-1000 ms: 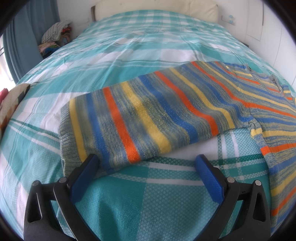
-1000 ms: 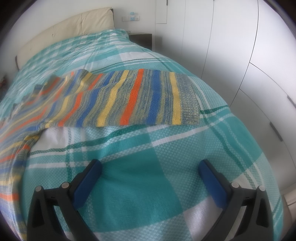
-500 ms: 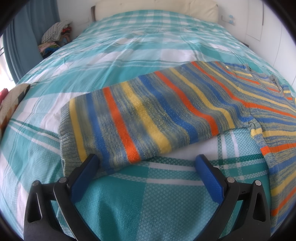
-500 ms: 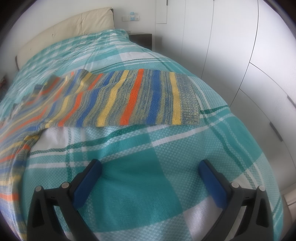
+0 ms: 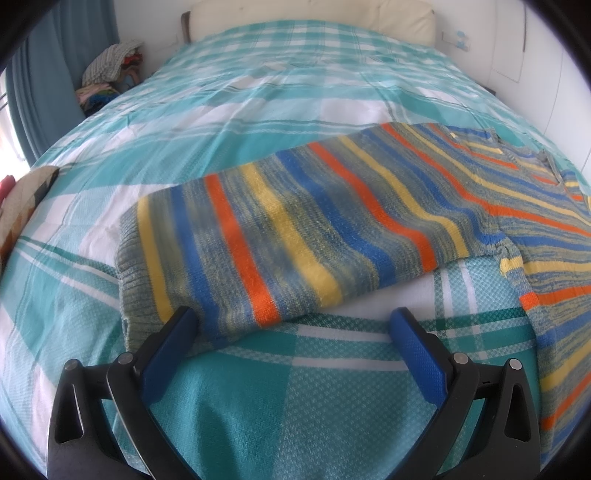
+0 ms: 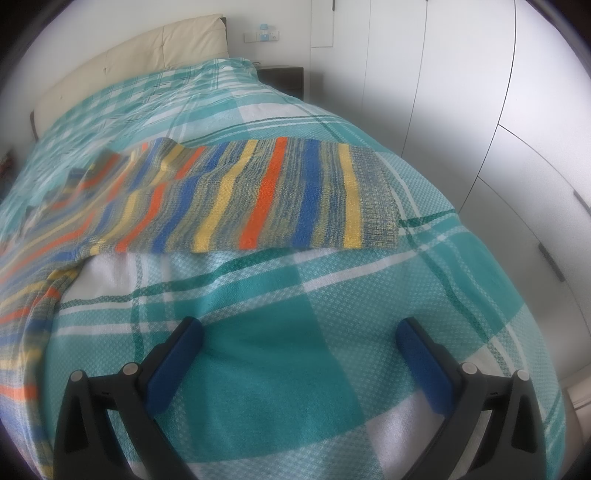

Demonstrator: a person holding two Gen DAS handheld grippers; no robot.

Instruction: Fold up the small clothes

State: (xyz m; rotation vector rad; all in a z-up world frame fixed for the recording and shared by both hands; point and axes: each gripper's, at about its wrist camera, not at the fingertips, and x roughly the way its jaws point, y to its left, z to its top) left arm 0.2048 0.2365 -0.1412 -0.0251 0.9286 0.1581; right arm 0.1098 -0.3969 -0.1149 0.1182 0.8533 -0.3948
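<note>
A small striped knit sweater [image 5: 332, 221] in blue, orange, yellow and grey lies flat on the bed. Its left sleeve stretches out toward its ribbed cuff [image 5: 133, 266] in the left wrist view. My left gripper [image 5: 291, 325] is open and empty, its left fingertip at the sleeve's near edge by the cuff. The right wrist view shows the other sleeve [image 6: 280, 195] spread out with its cuff [image 6: 376, 199] to the right. My right gripper [image 6: 299, 332] is open and empty, above the bedspread and well short of that sleeve.
A teal and white checked bedspread [image 5: 258, 406] covers the bed, with a cream headboard [image 5: 314, 14] behind. A pile of clothes [image 5: 110, 74] lies by the blue curtain. White wardrobe doors [image 6: 498, 110] stand right of the bed, a dark nightstand [image 6: 284, 77] beside the headboard.
</note>
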